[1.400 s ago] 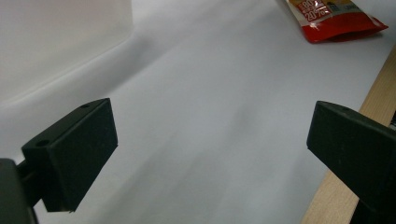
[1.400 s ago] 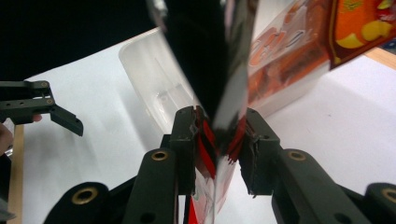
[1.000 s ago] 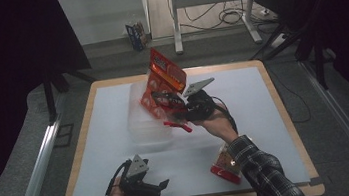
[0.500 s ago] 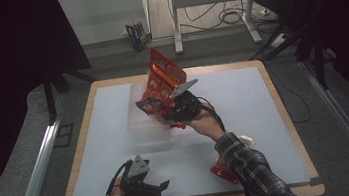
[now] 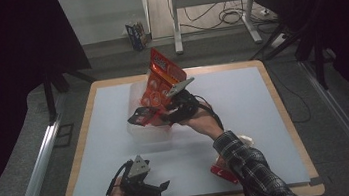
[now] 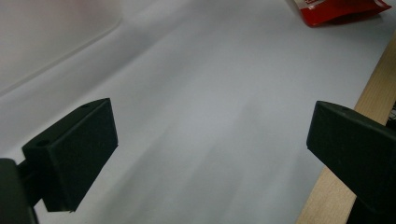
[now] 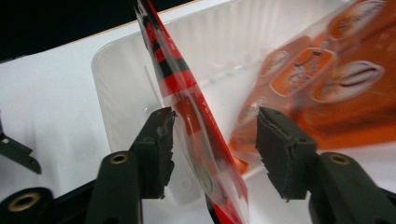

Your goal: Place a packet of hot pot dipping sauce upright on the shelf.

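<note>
A clear plastic bin [image 5: 142, 132] stands on the white table, with a large orange snack bag [image 5: 162, 74] upright in it. My right gripper [image 5: 147, 116] reaches over the bin from the right. Its jaws have just been opening. A thin red snack bag [image 7: 187, 112] stands edge-on between them in the bin [image 7: 121, 70], and the pads are not pressing on it. Behind it lies the orange bag [image 7: 336, 70]. My left gripper [image 5: 159, 187] rests near the front edge, open, with nothing between its jaws [image 6: 210, 149].
Another red bag [image 5: 221, 171] lies at the front right, partly under the sleeve, and shows as the red bag [image 6: 336, 9] at the top of the left gripper view. The table's wooden edge [image 6: 336, 196] runs beside the left gripper. The bin wall [image 6: 46, 37] stands to its left.
The right gripper moved left over the bin with the red bag, then its jaws spread apart and let go of it. The left gripper stayed where it was.
</note>
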Demonstrator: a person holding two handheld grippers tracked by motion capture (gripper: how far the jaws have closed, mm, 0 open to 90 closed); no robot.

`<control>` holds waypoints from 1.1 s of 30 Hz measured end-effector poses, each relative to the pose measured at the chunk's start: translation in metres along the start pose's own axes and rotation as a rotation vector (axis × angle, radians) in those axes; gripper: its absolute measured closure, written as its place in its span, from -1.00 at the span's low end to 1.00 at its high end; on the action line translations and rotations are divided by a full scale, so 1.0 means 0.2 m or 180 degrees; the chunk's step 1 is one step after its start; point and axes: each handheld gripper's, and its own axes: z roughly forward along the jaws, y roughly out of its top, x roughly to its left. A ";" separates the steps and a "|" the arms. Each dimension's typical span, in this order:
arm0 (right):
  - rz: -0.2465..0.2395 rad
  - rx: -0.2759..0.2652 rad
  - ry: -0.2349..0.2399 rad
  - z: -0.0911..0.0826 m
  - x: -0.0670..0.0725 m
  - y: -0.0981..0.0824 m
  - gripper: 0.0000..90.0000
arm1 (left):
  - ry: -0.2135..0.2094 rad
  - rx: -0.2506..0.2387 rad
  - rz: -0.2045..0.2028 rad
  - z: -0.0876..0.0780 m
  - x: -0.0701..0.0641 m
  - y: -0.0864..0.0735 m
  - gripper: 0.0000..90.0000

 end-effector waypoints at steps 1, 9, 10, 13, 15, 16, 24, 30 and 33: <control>0.0008 0.0014 -0.0010 -0.02 0.00 0.00 -0.01 | 0.0000 0.0003 -0.0001 0.00 0.00 0.00 -0.96; 0.0048 0.0159 0.0004 -0.12 -0.04 -0.06 0.27 | 0.0008 0.0008 0.0004 0.00 0.00 0.00 -0.96; 0.0039 0.0186 0.0014 -0.13 -0.04 -0.08 0.34 | 0.0005 0.0010 0.0004 0.00 0.00 0.00 -0.96; -0.0014 0.0287 -0.0018 -0.13 -0.04 -0.11 0.58 | 0.0006 0.0010 -0.0001 0.01 0.00 0.00 -0.96; -0.0042 0.0311 -0.0029 -0.13 -0.04 -0.13 0.83 | 0.0005 0.0018 0.0002 0.01 0.00 0.00 -0.96; -0.0057 0.0327 -0.0053 -0.12 -0.04 -0.13 0.88 | 0.0006 0.0023 0.0007 0.01 0.00 0.00 -0.96; -0.0057 0.0346 -0.0081 -0.06 -0.03 -0.13 0.94 | 0.0012 0.0039 0.0018 0.01 0.00 0.00 -0.96; -0.0037 0.0357 -0.0063 0.01 -0.03 -0.12 0.94 | 0.0009 0.0033 0.0010 0.01 0.00 0.00 -0.96; -0.0040 0.0358 -0.0039 0.04 -0.02 -0.12 0.94 | 0.0007 0.0037 0.0014 0.01 -0.01 0.00 -0.96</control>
